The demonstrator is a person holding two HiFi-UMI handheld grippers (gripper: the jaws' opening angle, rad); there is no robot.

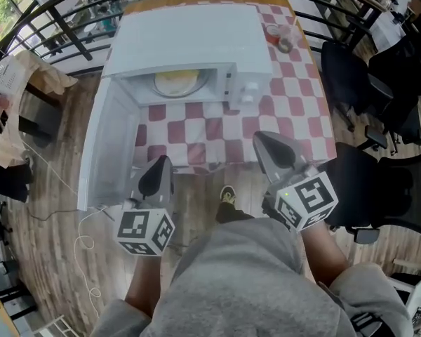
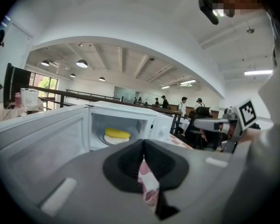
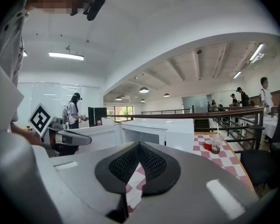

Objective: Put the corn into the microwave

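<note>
The yellow corn [image 1: 177, 81] lies on a pale plate inside the white microwave [image 1: 196, 41]; it shows in the left gripper view too, as the corn [image 2: 117, 133] in the lit cavity. The microwave door [image 1: 112, 146] hangs open toward the left. My left gripper [image 1: 161, 163] is held off the table's near edge, in front of the open door, jaws shut and empty [image 2: 143, 146]. My right gripper [image 1: 265, 142] hovers over the table's near edge, below the microwave's control panel, its jaws also shut on nothing [image 3: 139, 146].
The microwave stands on a red-and-white checked tablecloth [image 1: 295, 111]. A red cup and clear cups [image 1: 281, 37] sit at the far right corner. Black chairs [image 1: 351, 69] line the right side. A shoe [image 1: 226, 194] and a white cable [image 1: 84, 241] are on the wooden floor.
</note>
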